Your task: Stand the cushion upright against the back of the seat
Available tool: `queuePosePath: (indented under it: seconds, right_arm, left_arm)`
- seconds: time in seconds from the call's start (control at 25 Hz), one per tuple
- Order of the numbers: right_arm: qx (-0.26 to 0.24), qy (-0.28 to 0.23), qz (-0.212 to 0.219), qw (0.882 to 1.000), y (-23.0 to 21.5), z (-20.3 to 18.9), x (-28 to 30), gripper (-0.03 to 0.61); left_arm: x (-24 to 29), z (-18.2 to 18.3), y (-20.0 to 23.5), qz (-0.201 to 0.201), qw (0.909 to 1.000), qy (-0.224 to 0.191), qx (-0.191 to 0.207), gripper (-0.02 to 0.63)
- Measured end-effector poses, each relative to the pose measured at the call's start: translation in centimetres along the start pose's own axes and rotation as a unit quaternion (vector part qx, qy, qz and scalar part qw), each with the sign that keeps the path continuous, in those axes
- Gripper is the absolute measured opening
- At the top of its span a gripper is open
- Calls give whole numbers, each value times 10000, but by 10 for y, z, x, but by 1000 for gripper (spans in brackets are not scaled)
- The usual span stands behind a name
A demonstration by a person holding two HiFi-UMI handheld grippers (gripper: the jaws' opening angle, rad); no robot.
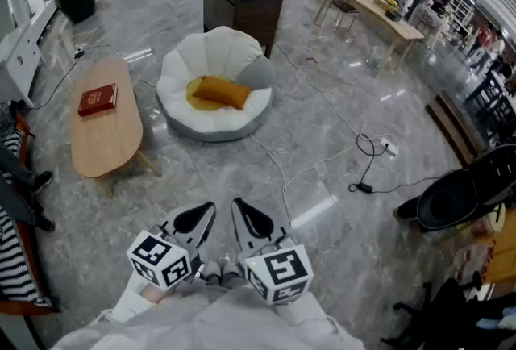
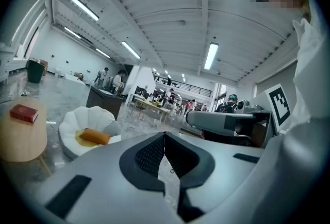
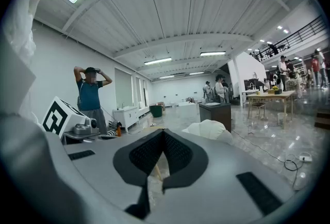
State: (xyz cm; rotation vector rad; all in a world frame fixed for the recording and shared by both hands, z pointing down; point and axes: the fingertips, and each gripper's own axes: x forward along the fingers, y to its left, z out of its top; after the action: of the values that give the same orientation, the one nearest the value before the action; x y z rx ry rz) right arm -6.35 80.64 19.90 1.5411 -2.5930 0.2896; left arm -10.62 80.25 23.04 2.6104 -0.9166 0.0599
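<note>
Left claw [image 1: 196,221] and right claw [image 1: 251,219] are both pressed together and empty, well apart from the orange oblong fabric cushion [image 1: 222,91]. It lies flat in the white shell-shaped padded floor seat [image 1: 211,50], long axis crosswise to the backrest. This looks like the approach step. Next comes closing in and spreading a claw.

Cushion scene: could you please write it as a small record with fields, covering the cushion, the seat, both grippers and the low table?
cushion: orange, lying across the seat's hollow, not upright
seat: white, shell-shaped, on the floor, well ahead of both grippers
left gripper: shut, empty
right gripper: shut, empty
table: wooden, oval, left of the seat, red book on it
task: not yet begun
</note>
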Motion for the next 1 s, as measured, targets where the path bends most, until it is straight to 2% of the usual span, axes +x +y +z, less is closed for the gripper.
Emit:
queuePosePath:
  seconds: [0.56, 0.76, 1.0]
  right_arm:
    - [114, 112, -57, 9999, -7, -13, 4, 12]
    - [-509, 47, -331, 9981, -15, -3, 7, 12]
    - [-198, 128, -125, 9996, -16, -17, 9, 12]
  left_arm:
    - [8, -2, 1, -156, 9998, 72, 103, 7]
    - [13, -3, 2, -161, 9998, 96, 24, 7]
    - [20, -8, 1, -234, 9997, 48, 6, 7]
